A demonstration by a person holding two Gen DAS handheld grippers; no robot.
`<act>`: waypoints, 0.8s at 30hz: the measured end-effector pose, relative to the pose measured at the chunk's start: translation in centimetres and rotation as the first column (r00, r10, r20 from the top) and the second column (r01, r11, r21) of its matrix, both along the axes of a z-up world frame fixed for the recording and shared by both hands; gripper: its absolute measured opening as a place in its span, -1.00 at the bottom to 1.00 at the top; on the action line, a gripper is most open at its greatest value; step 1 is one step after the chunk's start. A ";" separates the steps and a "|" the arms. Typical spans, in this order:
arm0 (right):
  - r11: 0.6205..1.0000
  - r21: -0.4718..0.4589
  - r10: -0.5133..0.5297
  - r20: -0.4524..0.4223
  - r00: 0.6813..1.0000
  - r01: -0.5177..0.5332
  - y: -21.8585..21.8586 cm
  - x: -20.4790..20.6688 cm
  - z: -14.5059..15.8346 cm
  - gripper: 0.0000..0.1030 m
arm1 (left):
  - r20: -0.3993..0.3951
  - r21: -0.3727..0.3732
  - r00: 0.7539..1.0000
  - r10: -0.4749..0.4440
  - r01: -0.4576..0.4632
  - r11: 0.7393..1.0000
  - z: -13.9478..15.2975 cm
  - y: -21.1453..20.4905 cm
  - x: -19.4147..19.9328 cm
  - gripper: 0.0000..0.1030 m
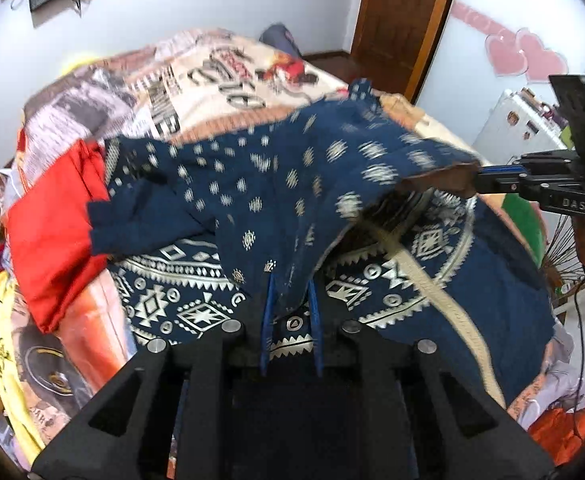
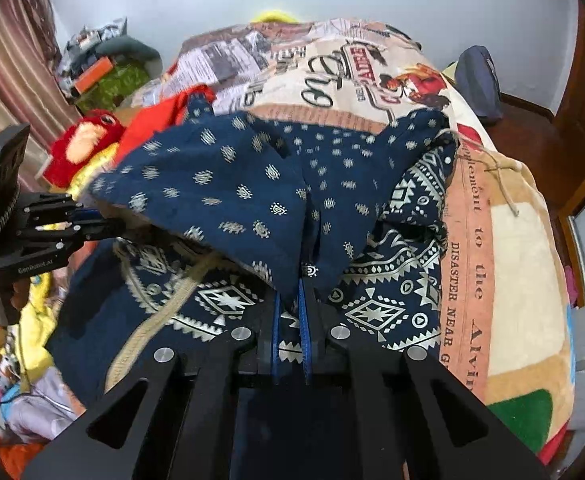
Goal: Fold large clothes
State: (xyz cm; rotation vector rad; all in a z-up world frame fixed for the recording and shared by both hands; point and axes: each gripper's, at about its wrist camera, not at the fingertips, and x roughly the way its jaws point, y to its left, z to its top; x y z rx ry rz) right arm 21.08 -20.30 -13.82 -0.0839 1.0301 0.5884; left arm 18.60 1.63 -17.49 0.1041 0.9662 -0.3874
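We are holding a navy garment (image 1: pixel 276 184) on the bed (image 2: pixel 508 240), lifted at two places along its edge. Nearest to us in the left wrist view, the left gripper (image 1: pixel 291 296) is standing nearly shut, its blue-edged fingers (image 1: pixel 267 312) pinching a bunched fold of the cloth, which is rising straight from the tips and draping away over the bed. In the right wrist view the right gripper (image 2: pixel 292 296) is likewise drawn almost closed on a gathered fold, the fabric pulled into a peak between its fingers (image 2: pixel 302 300).

Each gripper is showing in the other's camera: the right one (image 1: pixel 478 182) is reaching in from the right side, clamping the raised edge; the left one (image 2: pixel 104 222) is coming in from the left, its tips hidden under the lifted hem.

The garment is looking dark blue with a cream print: small scattered motifs on the raised upper layer, bold geometric bands and diamonds on the lower layer lying flat beneath it. A pale woven band (image 1: pixel 424 280) is running diagonally across that lower layer. The lifted part is hanging like a tent between the two grippers, somewhat blurred in the left view.

Beyond it, a red cloth (image 1: pixel 52 232) is lying just beside the garment's left edge, and the bed's printed blanket (image 1: pixel 212 80) is stretching to the far wall.
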 end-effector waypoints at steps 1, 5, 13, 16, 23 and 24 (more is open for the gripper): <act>1.000 0.013 -0.001 0.006 1.000 0.001 -0.3 0.0 0.5 -0.84 | 0.011 -0.006 1.000 0.002 -0.002 1.000 0.6 0.1 -0.1 -0.66; 0.999 0.032 -0.006 0.055 0.998 0.004 -0.6 -0.6 2.2 -0.84 | 0.064 -0.043 0.997 0.031 -0.028 0.999 3.6 0.8 -0.2 -0.59; 0.997 0.070 -0.049 0.137 0.989 0.040 0.3 0.7 4.9 -0.40 | 0.103 -0.081 0.990 0.098 -0.090 0.993 6.0 1.0 4.6 -0.31; 0.996 0.081 -0.052 0.148 0.988 0.040 1.3 1.6 5.0 -0.28 | 0.068 -0.146 0.993 0.100 -0.089 0.985 5.9 0.6 6.6 -0.31; 0.996 0.086 -0.022 0.087 0.996 0.014 4.4 3.7 3.1 -0.27 | -0.009 -0.163 0.998 0.056 -0.057 0.985 3.0 -2.5 9.3 -0.31; 0.997 0.076 -0.014 0.073 0.997 0.008 4.8 3.8 2.4 -0.27 | -0.029 -0.160 0.999 0.045 -0.049 0.986 2.1 -2.9 9.3 -0.31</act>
